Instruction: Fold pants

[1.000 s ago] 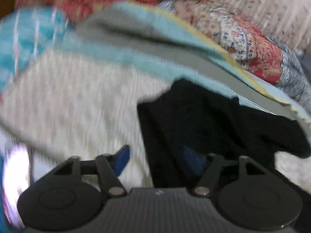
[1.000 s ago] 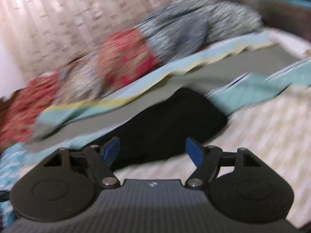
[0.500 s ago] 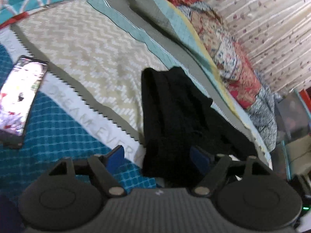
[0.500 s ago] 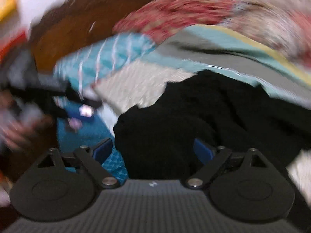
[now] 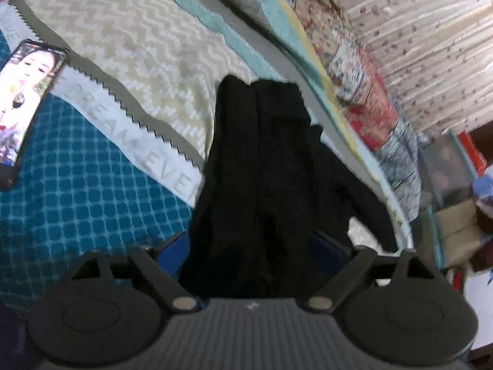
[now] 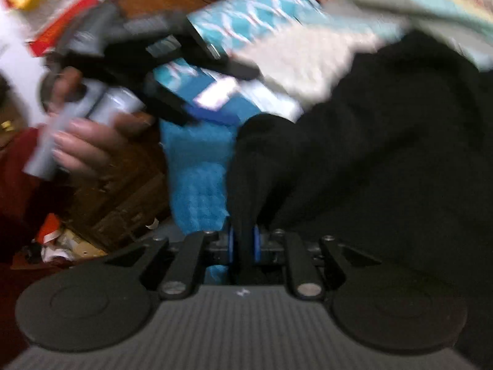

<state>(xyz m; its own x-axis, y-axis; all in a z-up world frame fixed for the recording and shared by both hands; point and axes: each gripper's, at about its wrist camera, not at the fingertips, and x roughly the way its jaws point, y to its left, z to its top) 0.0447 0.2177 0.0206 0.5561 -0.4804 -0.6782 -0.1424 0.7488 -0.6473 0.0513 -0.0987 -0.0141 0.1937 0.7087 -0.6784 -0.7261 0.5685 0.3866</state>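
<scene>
Black pants point(image 5: 265, 166) lie in a long bunched strip on the patterned bedspread point(image 5: 148, 49), running away from the left wrist camera. My left gripper point(image 5: 255, 246) is open, its blue pads on either side of the near end of the pants. In the right wrist view the pants point(image 6: 369, 141) fill the right half. My right gripper point(image 6: 243, 243) is shut on a fold of the pants' edge. The other hand-held gripper point(image 6: 129, 71) shows blurred at the upper left of that view, held by a hand point(image 6: 86, 145).
A phone point(image 5: 24, 92) with a lit screen lies on the teal part of the bedspread at the left. Patterned pillows point(image 5: 354, 71) line the far side by a curtain point(image 5: 425, 30). Clutter on the floor point(image 6: 92, 209) lies beside the bed.
My right gripper has closed on the edge of the pants. My left gripper has moved closer, so the pants' near end now lies between its open pads.
</scene>
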